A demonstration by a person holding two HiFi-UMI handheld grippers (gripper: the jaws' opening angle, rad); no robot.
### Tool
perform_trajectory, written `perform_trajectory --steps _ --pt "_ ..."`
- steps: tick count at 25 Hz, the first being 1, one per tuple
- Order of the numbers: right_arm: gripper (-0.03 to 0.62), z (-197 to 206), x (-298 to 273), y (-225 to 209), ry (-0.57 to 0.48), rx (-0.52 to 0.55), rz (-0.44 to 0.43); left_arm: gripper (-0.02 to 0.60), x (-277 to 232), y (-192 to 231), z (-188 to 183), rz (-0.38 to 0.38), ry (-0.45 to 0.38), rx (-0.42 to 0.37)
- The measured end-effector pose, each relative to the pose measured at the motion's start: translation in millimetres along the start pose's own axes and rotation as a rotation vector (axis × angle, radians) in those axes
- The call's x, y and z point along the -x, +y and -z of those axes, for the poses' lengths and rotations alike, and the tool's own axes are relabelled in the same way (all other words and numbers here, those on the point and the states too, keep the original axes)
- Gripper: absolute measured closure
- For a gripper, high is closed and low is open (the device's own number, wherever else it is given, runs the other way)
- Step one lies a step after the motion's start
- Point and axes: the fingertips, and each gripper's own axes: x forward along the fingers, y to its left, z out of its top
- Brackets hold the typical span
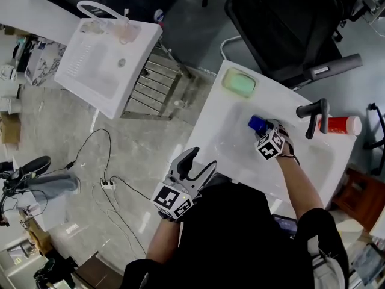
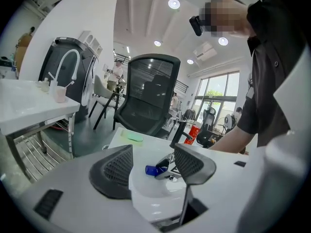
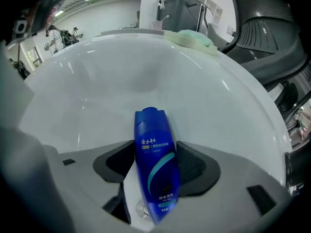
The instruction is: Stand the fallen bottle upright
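You stand at the near edge of a white basin [image 1: 210, 116], and the step in hand looks like the grasp. The blue bottle [image 3: 151, 130] lies flat on its side in the bowl, toward the edge that carries the black tap [image 1: 316, 114]. Its base is by the drain and its cap points away from you. Your right tool [image 3: 155, 165] points steeply down over it, jaws spread wide, one pad on each side of the bottle's body; they sit close to its sides but do not seem to press yet. Your left tool [image 2: 153, 160] hovers at the near edge, jaws apart and empty. The next move likely calls for closing the right tool on the body, lifting, and tipping the bottle until its base meets the bowl; the glossy, curved surface may let it slide. A green sponge [image 1: 239, 82] sits at the far left corner, and a red and white container [image 1: 340, 125] lies by the tap. Around you are a black office chair [image 1: 289, 23], a second basin [image 1: 108, 59] on a metal frame, and a polished grey floor [image 1: 72, 137] with cables.
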Motion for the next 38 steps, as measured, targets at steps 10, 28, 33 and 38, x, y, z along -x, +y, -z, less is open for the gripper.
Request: perform_trajectory --steps 10,28,33,38 --pt "0.318 3.7 2.8 36.7 0.144 0.139 -0.260 0.299 -12.8 15.1 -13.4 0.074 0.003 -0.004" --pt "0.332 -9.1 8.8 47.8 0.089 0.000 -0.395 0.301 -29.1 27.9 -19.5 0.142 0.037 -0.020" --pt "0.347 -17.2 19.0 50.1 0.107 0.024 -0.453 0.304 -31.9 26.3 -23.4 0.155 0.029 -0.019" --pt "0.425 -36.4 29.2 39.1 0.108 0.062 -0.459 0.307 -31.1 31.5 -25.2 0.152 0.023 -0.015"
